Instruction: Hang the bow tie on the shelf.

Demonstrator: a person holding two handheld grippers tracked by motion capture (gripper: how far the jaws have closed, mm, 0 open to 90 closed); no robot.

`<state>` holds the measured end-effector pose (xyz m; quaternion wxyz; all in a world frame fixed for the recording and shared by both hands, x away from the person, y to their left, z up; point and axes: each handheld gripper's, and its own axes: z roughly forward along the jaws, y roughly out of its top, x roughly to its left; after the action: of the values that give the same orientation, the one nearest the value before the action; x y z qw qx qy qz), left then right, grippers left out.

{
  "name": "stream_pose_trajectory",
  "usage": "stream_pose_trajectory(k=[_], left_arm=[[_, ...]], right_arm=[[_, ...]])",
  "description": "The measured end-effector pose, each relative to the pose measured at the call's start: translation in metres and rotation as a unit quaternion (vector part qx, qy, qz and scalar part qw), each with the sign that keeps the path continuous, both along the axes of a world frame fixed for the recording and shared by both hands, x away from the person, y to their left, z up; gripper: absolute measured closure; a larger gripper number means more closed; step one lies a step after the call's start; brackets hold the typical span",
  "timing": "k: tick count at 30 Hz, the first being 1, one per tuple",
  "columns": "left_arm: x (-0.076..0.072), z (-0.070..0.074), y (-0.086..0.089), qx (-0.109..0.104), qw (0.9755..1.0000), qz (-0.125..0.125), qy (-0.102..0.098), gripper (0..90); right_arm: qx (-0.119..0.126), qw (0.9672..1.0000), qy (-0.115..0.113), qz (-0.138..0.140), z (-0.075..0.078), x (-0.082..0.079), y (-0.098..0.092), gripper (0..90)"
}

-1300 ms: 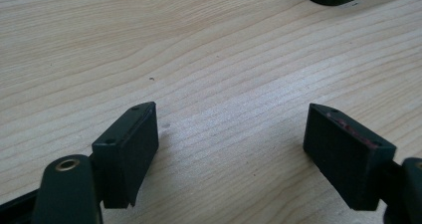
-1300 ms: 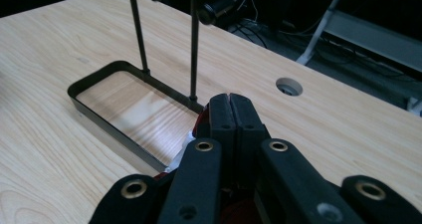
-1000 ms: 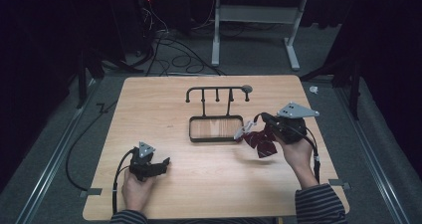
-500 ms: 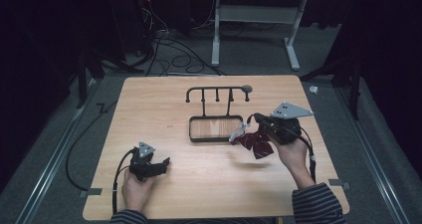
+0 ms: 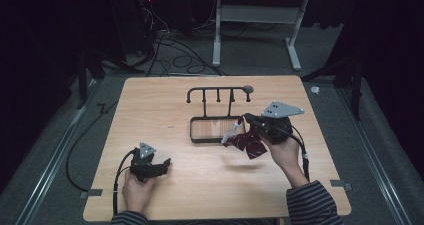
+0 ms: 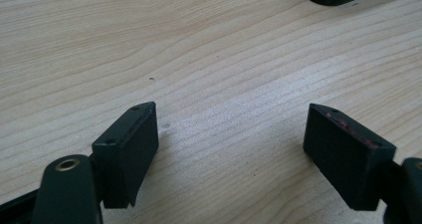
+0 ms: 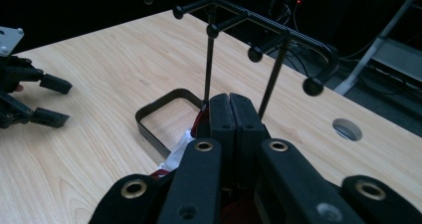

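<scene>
Nearest the person, the left gripper (image 5: 161,165) rests on the table (image 5: 165,110) close to its front edge, jaws spread wide with bare wood between them in the left gripper view (image 6: 229,129); open board lies all around it, toward the rack and to its right. Farther in and to the right, the right gripper (image 5: 246,118) is held above the table, jaws pressed together and pinching a dark red cloth (image 5: 248,142) with a white patch. The cloth hangs below the jaws, just beside the near right corner of the rack (image 5: 216,110), its length running down and toward the person. Beyond it the rack's hook bar runs left to right, with clear board behind up to the far edge.
</scene>
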<state>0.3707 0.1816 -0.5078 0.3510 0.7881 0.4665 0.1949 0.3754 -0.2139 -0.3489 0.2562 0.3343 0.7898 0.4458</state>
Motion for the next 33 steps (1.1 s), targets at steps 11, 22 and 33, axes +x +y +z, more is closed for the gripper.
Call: stream_pose_trajectory(k=[11,22,33], left_arm=[[0.000,0.000,0.000,0.000,1.0000,0.000,0.000,22.2],[0.000,0.000,0.000,0.000,1.0000,0.000,0.000,22.2],[0.000,0.000,0.000,0.000,1.0000,0.000,0.000,22.2]], right_arm=[[0.003,0.9998,0.000,0.021,0.004,0.007,0.018,90.0],[0.002,0.9995,0.003,0.030,0.007,0.014,0.030,90.0],[0.003,0.9994,0.002,0.035,0.010,0.028,0.045,90.0]])
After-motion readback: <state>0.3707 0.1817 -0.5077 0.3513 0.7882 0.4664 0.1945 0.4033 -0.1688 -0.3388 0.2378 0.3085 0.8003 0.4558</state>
